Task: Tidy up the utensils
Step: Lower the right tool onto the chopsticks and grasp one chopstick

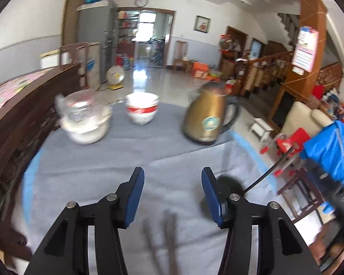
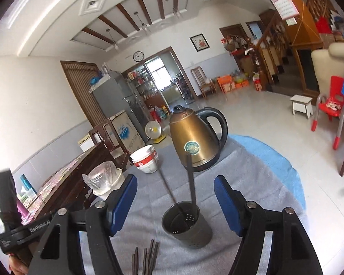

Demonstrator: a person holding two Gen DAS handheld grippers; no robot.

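A dark grey perforated utensil holder (image 2: 187,226) stands on the grey cloth between my right gripper's fingers and a little beyond them; two long dark utensils (image 2: 190,181) stand in it. Several dark chopsticks (image 2: 149,260) lie on the cloth in front of the holder, near the bottom edge. My right gripper (image 2: 175,202) is open and empty. My left gripper (image 1: 173,197) is open and empty above the cloth, with blurred chopsticks (image 1: 167,240) lying below it. The holder shows in the left wrist view (image 1: 231,184) behind the right finger.
A brass-coloured electric kettle (image 2: 192,142) stands at the far side of the table (image 2: 263,183). Stacked red-and-white bowls (image 2: 146,160) and a white bowl holding a clear plastic container (image 2: 105,181) stand at the far left. A dark wooden bench (image 2: 64,188) borders the table's left.
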